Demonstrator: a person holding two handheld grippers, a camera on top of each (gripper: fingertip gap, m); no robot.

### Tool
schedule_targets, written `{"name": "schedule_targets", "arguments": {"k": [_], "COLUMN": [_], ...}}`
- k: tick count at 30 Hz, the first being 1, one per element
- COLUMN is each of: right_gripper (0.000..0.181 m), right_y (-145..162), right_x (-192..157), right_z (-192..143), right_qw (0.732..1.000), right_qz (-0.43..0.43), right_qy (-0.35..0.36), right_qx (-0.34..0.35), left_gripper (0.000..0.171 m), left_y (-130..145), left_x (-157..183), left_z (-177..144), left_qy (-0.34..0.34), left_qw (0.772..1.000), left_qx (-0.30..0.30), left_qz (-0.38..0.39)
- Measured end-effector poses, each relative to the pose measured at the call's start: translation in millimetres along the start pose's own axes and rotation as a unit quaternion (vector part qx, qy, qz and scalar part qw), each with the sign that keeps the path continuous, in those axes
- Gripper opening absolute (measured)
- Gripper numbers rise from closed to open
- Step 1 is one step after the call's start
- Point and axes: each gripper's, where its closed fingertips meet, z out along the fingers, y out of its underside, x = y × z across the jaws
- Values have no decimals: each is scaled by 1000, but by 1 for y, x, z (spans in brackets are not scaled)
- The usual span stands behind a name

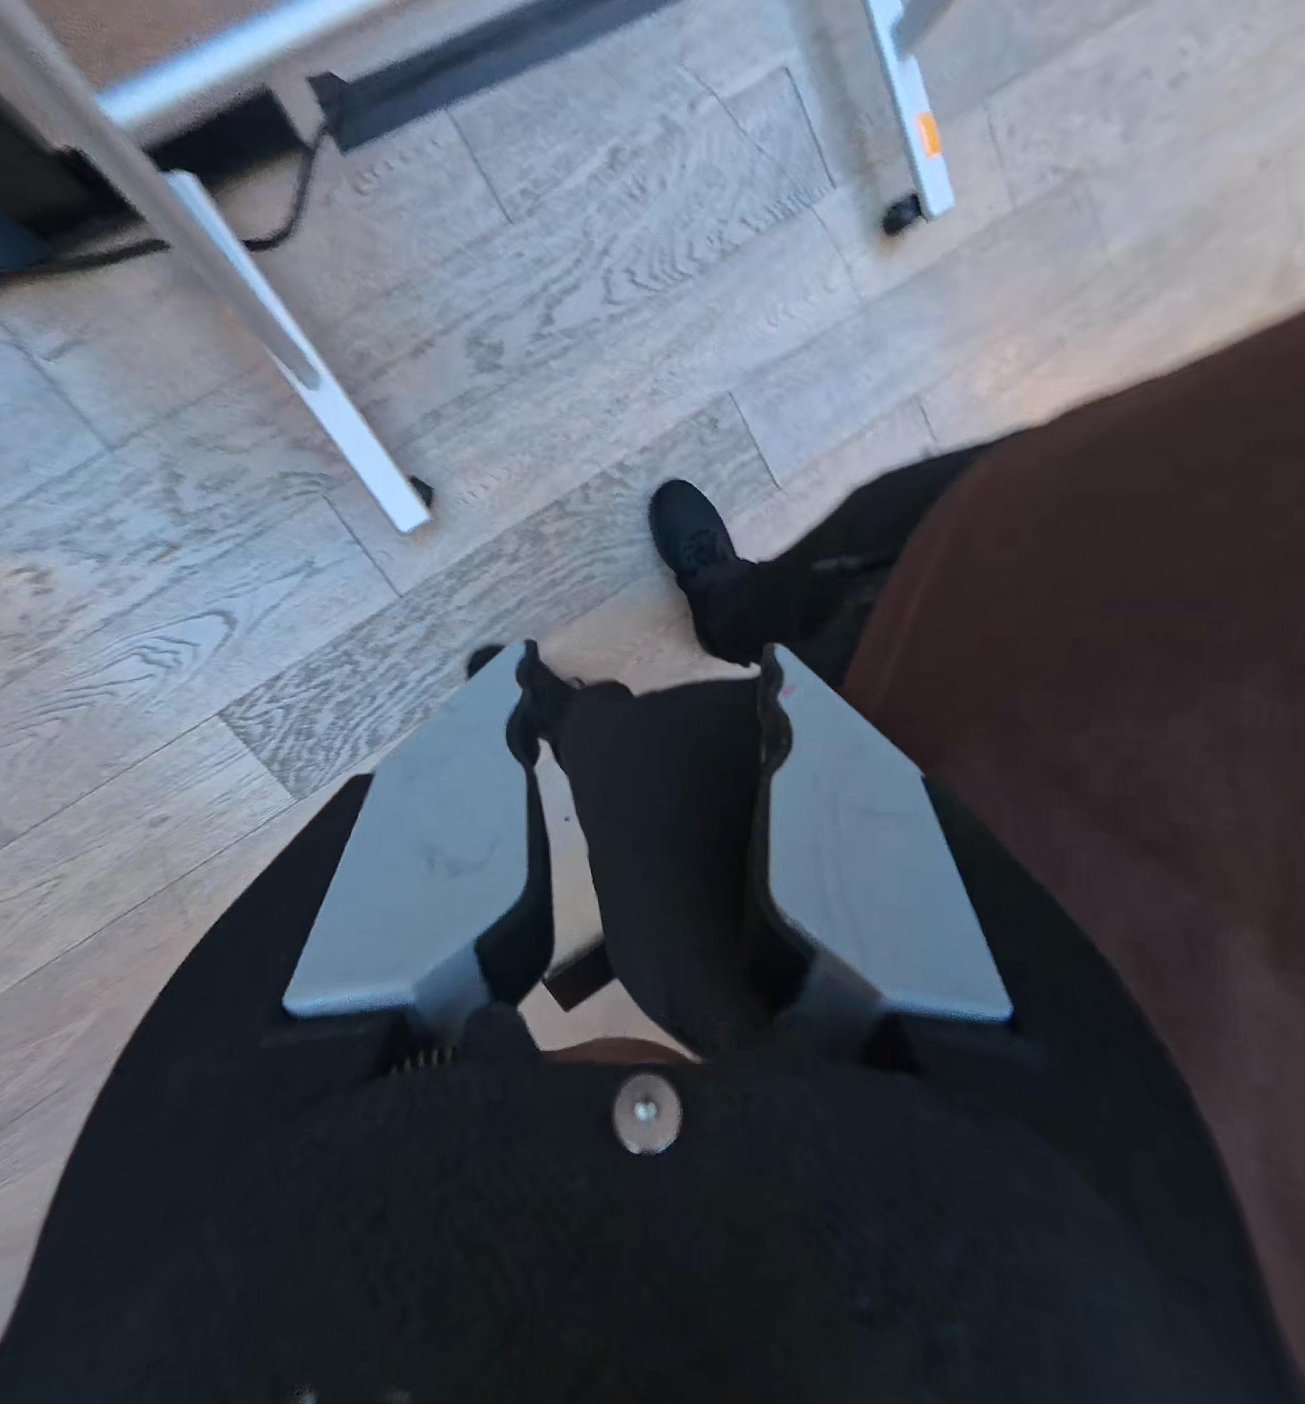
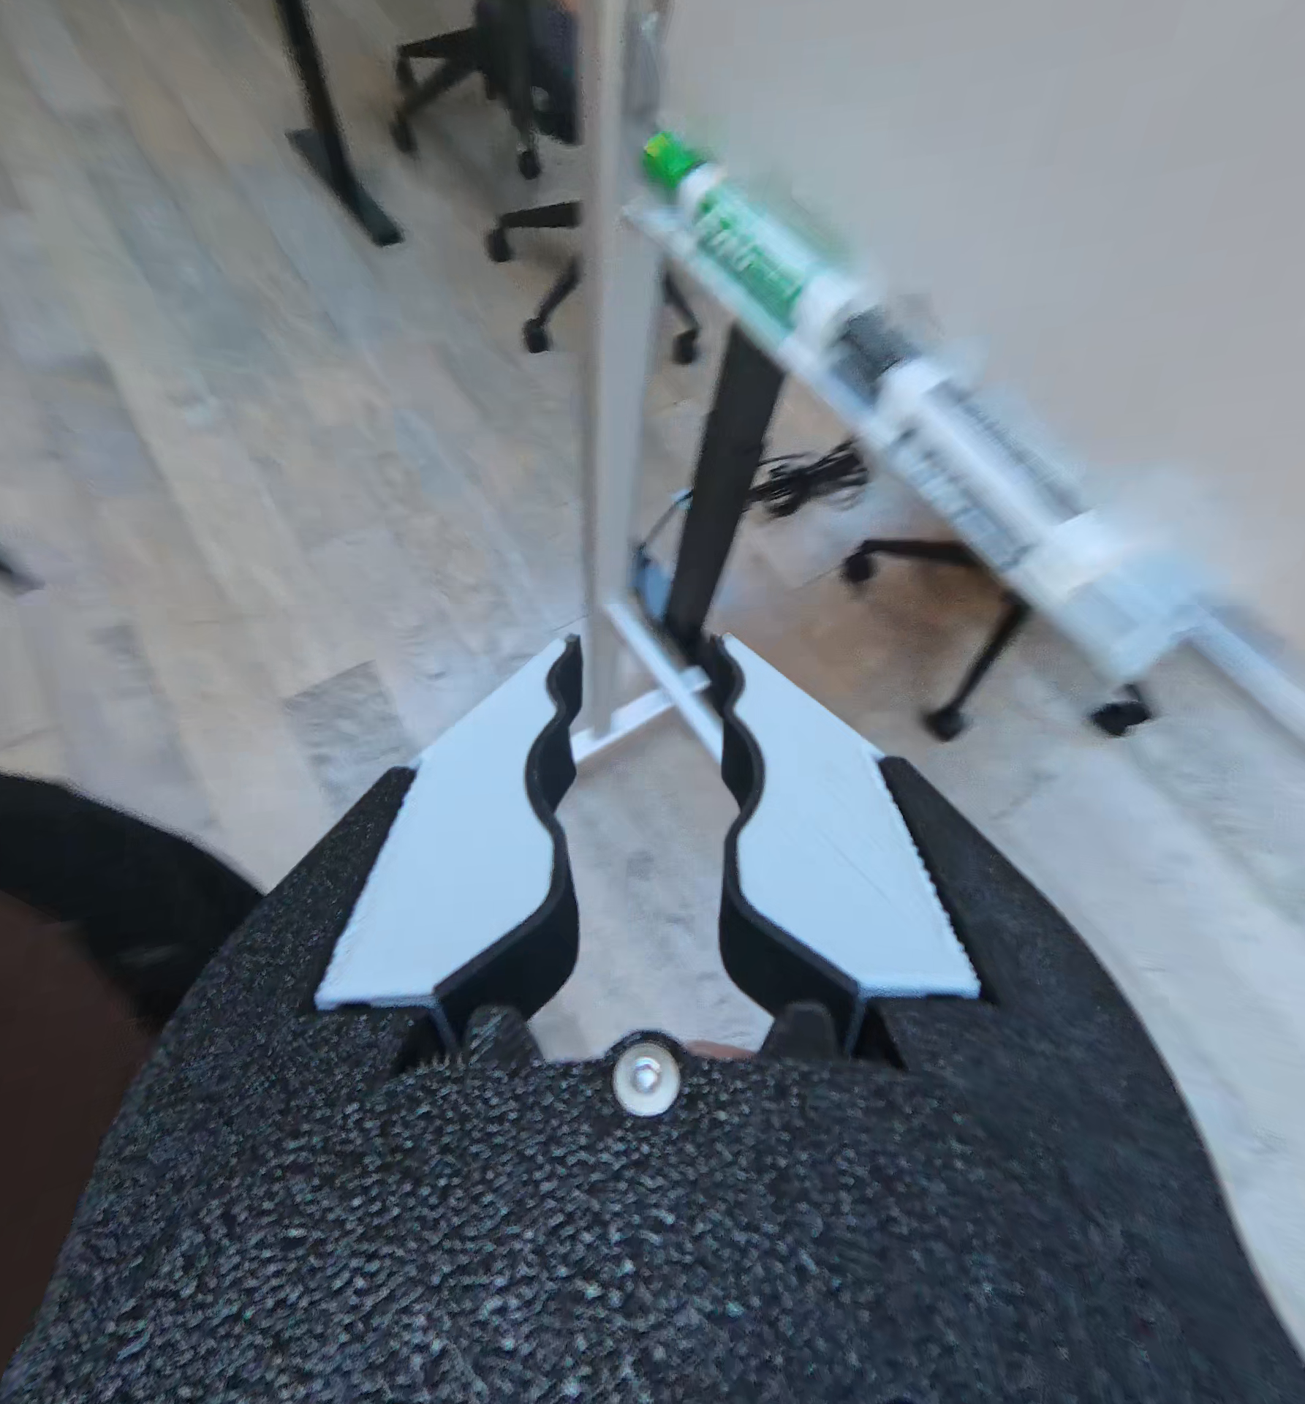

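My left gripper (image 1: 649, 649) points down at a grey wood-look floor (image 1: 178, 608). Its jaws stand apart with nothing between the pads. Far below, a person's black trouser leg (image 1: 664, 836) and black shoe (image 1: 691, 532) show through the gap. My right gripper (image 2: 647, 640) is also open and empty, held in the air above the floor. It faces the white upright post (image 2: 619, 380) and foot of a stand. To its right a slanted white tray (image 2: 938, 425) carries markers, one with a green cap (image 2: 668, 156). This view is blurred.
White metal stand legs (image 1: 284, 349) and a black cable (image 1: 292, 197) lie on the floor in the left wrist view. A brown garment (image 1: 1128, 684) fills its right side. Black wheeled chair bases (image 2: 550, 281) and a black desk leg (image 2: 725, 486) stand beyond the post. My right fingertips sit around 30 cm from my left ones.
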Motion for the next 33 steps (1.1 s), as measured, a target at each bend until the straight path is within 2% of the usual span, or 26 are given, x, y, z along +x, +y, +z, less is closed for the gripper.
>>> {"name": "schedule_targets", "arguments": {"k": [3,5,7,9,12,17,22,26,29,33], "right_gripper": [11,9,16,35,41,49,49,49,54,58], "right_y": [37,56,65,59,41,12,1,-8,-24,-44], "right_x": [-52,-70,-75,-80,-91,-114,-158,-177,-182,-177], "right_z": [8,17,28,39,61,107,153,183,198,213], "right_qw": [994,989,989,990,990,988,981,972,970,968], "right_qz": [37,46,36,20,2,-8,39,78,72,61], "right_qy": [-87,-98,-77,-66,-71,-51,-27,22,48,86], "right_qx": [-55,-96,-122,-121,-125,-146,-190,-220,-227,-228], "left_gripper": [53,42,42,44,45,48,50,53,55,59], "left_y": [-6,-3,-1,5,28,85,143,180,184,159], "left_x": [-26,-50,-62,-68,-74,-101,-159,-213,-246,-283], "left_z": [-5,-9,-14,-20,-25,-30,-43,-69,-92,-112], "left_qy": [-81,-141,-155,-157,-154,-141,-126,-142,-150,-156], "left_qw": [996,987,981,977,972,971,970,978,981,980], "left_qx": [6,1,14,34,51,62,92,89,93,120], "left_qz": [-43,-82,-115,-140,-168,-182,-184,-122,-81,-39]}}
